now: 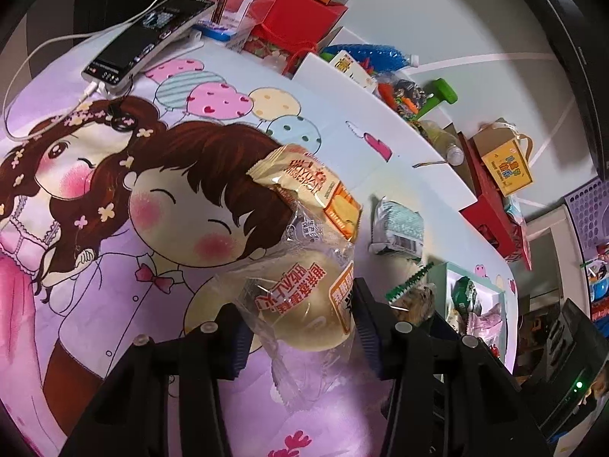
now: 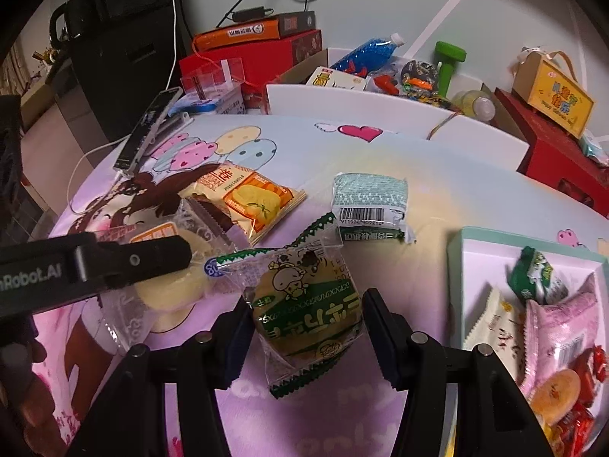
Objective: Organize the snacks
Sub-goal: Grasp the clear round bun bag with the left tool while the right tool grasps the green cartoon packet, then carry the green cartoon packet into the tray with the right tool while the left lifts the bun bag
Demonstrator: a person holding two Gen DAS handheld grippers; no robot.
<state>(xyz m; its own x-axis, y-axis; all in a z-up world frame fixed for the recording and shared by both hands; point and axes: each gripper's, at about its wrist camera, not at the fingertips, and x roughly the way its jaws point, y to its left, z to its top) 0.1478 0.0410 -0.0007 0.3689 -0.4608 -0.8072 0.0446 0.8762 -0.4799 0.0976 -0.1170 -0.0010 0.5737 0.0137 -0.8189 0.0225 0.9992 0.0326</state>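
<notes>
1. Snacks first: the pale bun pack sits clamped between the left gripper pads, and the green mushroom cake pack is pinched in the right gripper, both just above the cartoon tablecloth.
2. Looks like the pickup step, both hands loaded.
3. Next move is probably carrying them right to the mint-rimmed tray and dropping them beside the packs already there. The orange cracker pack and teal pack wait on the cloth.
</notes>
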